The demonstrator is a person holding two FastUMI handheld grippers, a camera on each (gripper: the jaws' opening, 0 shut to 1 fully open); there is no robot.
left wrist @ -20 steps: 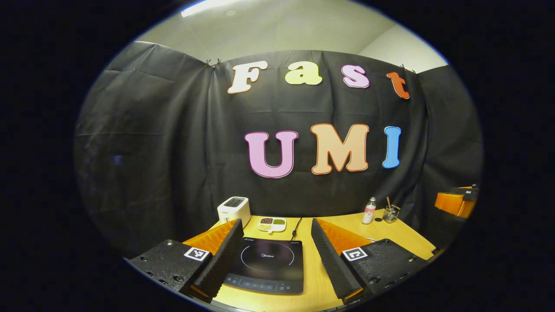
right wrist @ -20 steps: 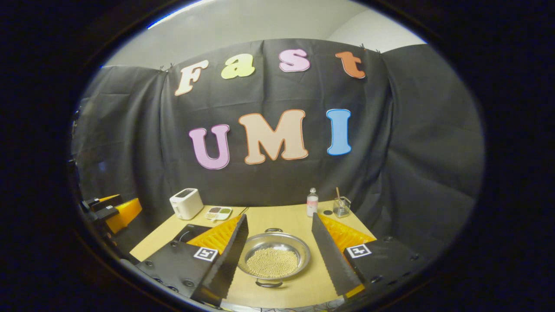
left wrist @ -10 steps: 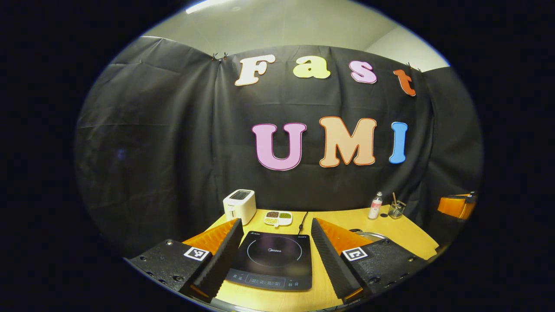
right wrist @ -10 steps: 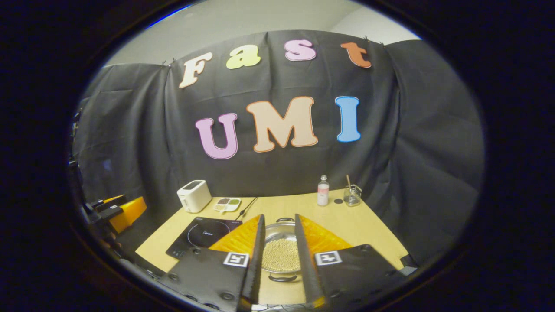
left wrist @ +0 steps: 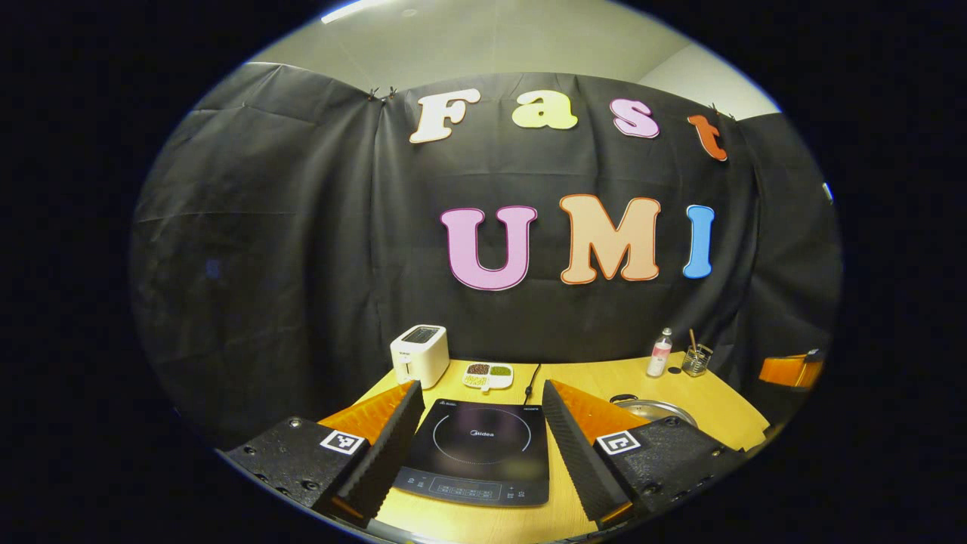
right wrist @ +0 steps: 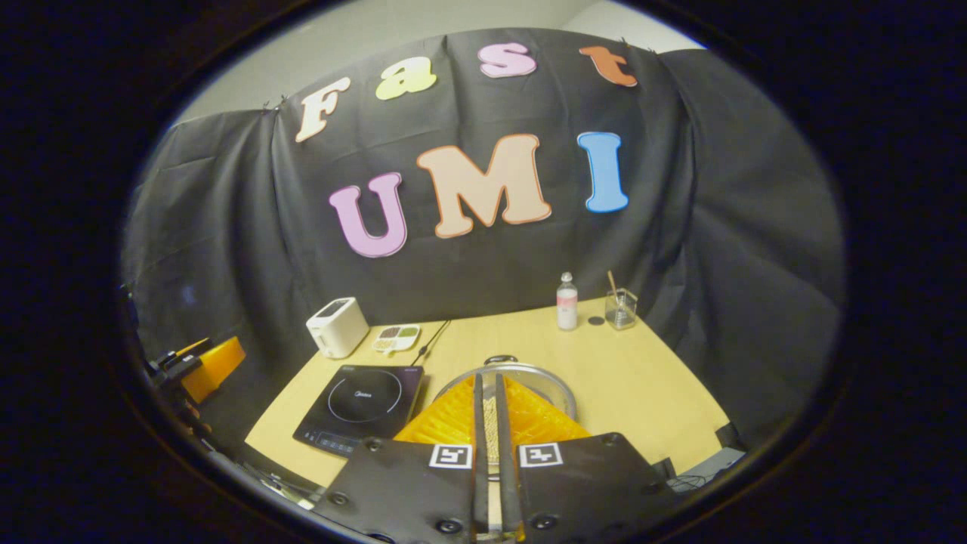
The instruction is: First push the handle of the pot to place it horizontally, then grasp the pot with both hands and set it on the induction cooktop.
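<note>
A round steel pot (right wrist: 555, 383) holding small pale beans sits on the wooden table, right of the black induction cooktop (right wrist: 363, 402). One pot handle (right wrist: 500, 360) points away toward the wall; the near one is hidden beneath my fingers. My right gripper (right wrist: 489, 381) hovers over the pot, shut to a thin slit with nothing between its fingers. In the left gripper view my left gripper (left wrist: 480, 389) stands open, framing the cooktop (left wrist: 477, 449), and the pot's rim (left wrist: 656, 409) shows to the right behind one finger.
A white toaster (right wrist: 336, 326) and a small divided dish (right wrist: 396, 338) stand behind the cooktop, whose cord (right wrist: 432, 344) runs to the wall. A small bottle (right wrist: 566, 301) and a glass with a stick (right wrist: 620, 308) stand at the back right. The left gripper (right wrist: 204, 363) shows at far left.
My right gripper went from wide open to shut and rose, tilting down over the pot. The left gripper drifted slightly, so the cooktop and pot rim show more fully.
</note>
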